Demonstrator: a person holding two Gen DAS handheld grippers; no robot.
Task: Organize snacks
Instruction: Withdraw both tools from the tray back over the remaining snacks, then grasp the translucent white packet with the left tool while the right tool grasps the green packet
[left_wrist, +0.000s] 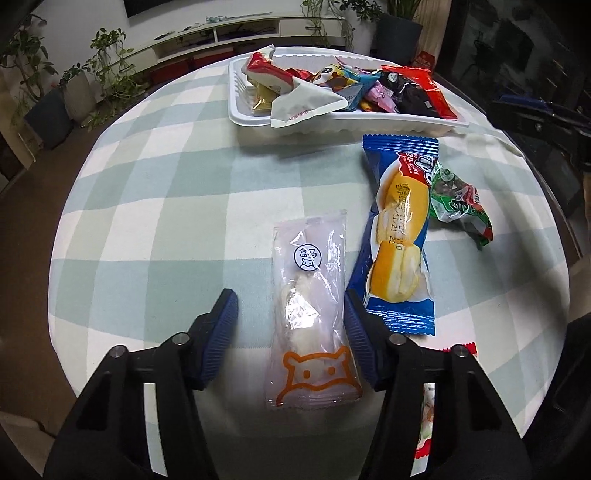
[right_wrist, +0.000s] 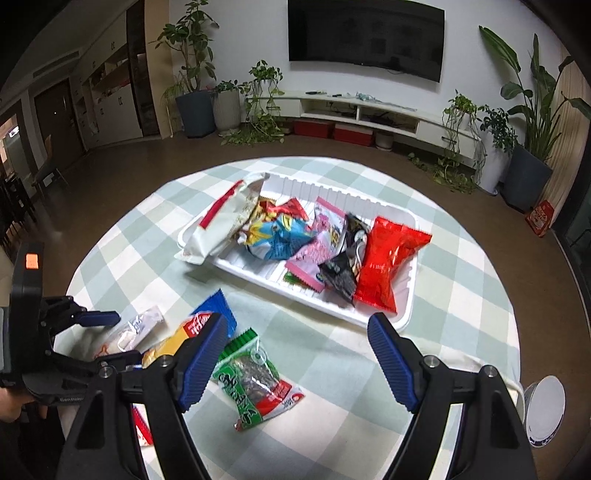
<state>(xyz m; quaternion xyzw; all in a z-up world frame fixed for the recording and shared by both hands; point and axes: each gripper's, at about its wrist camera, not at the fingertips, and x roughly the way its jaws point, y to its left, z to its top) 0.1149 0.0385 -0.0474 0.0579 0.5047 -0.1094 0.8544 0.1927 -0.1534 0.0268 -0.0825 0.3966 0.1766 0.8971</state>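
A clear snack packet with an orange animal outline (left_wrist: 314, 314) lies on the checked cloth between the fingers of my left gripper (left_wrist: 289, 299). The right finger touches the packet's edge, the left finger stands apart from it, so the jaws are open. In the right wrist view the left gripper (right_wrist: 110, 338) straddles that packet (right_wrist: 136, 328). A blue cake packet (left_wrist: 399, 236) lies right of it, with a green packet (left_wrist: 458, 199) beyond. My right gripper (right_wrist: 297, 321) hangs open and empty above the green packet (right_wrist: 255, 384). The white tray (left_wrist: 332, 125) holds several snacks.
The round table's edge curves close on every side, with brown floor below. A red and white packet (left_wrist: 426, 424) lies under my left gripper's right finger. A white round object (right_wrist: 546, 410) sits off the table at lower right. Potted plants and a low TV bench line the far wall.
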